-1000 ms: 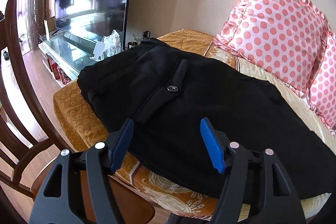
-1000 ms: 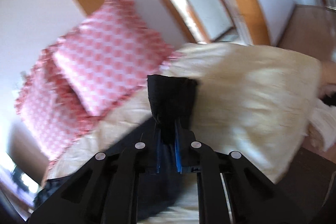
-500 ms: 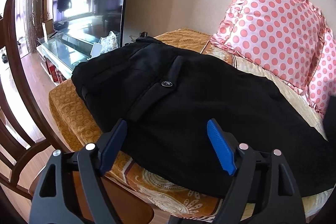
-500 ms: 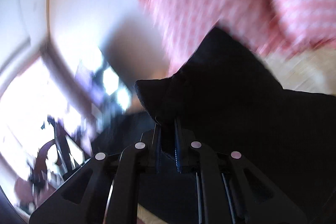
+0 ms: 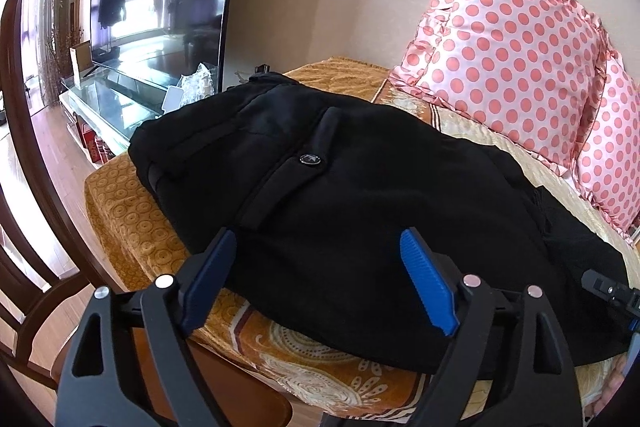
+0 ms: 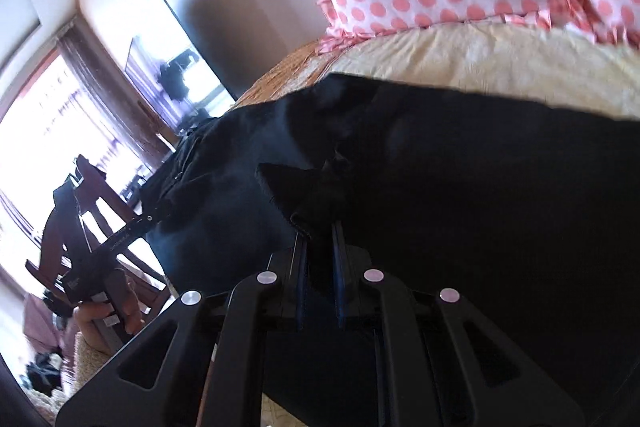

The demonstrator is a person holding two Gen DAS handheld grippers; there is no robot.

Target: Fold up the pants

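Fold step underway: my right gripper (image 6: 319, 247) clamps the pants (image 5: 360, 195) hem (left gripper (image 5: 320, 283) opening, empty), next I lay it flat

Black pants (image 5: 360, 211) flat across the bed, waistband button up, one corner pinched and lifted off the rest.

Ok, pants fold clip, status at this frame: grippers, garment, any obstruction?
Left gripper opening, nothing between the jaws. Right gripper shut on a fold of the black pants. Pants lie across the bed. Nothing in the way.
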